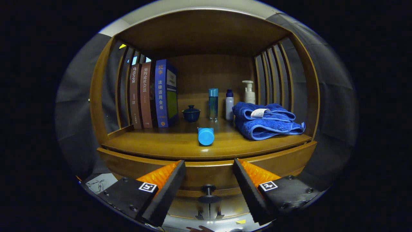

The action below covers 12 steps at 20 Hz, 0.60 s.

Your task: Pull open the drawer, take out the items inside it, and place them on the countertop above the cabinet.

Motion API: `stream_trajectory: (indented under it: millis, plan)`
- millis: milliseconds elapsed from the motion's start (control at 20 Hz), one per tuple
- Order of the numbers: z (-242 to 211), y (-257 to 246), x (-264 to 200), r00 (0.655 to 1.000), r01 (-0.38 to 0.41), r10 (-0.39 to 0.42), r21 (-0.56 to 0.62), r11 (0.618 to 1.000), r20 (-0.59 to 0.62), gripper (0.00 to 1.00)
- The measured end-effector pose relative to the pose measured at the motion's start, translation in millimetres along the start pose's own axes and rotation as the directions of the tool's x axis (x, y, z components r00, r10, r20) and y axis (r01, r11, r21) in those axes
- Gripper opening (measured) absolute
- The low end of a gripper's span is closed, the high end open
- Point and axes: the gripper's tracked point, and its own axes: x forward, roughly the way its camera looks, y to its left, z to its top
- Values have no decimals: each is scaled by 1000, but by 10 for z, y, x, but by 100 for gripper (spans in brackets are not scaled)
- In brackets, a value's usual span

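A: Gripper view first, nearest things: the gripper (209,180) has its fingers spread wide, grasping nothing. The knob (208,188) sits between them, touching neither, on the drawer (209,172) front, which looks flush with the cabinet.

B: So the drawer is closed?

A: It appears so. That fits either a drawer yet to be pulled or one pushed back in; I cannot see inside it.

B: What could go wrong?

A: The knob is small and round on a thin stem. If the fingers close off-centre, I judge they could slip off it on the pull. A jerky pull could also shake the countertop (161,141), and the tube (206,136) lying above the knob, near the front edge, could roll off.

B: Count what sits up there.

A: Just above the knob, one tube on its side. Right of the knob and farther back, one folded towel (267,120). Behind the tube, one lidded cup (191,113), one tall bottle (213,104), one white bottle (229,104), and one pump bottle (249,92). Far left of the knob, three books (154,93) upright.

B: Any of those from the drawer?

A: Cannot tell.
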Motion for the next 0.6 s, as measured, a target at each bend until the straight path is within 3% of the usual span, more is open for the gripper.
stream_trajectory:
  millis: [600]
  plan:
    - [-5, -39, 23, 1000, -18, 18, -20, 1000, -14, 99]
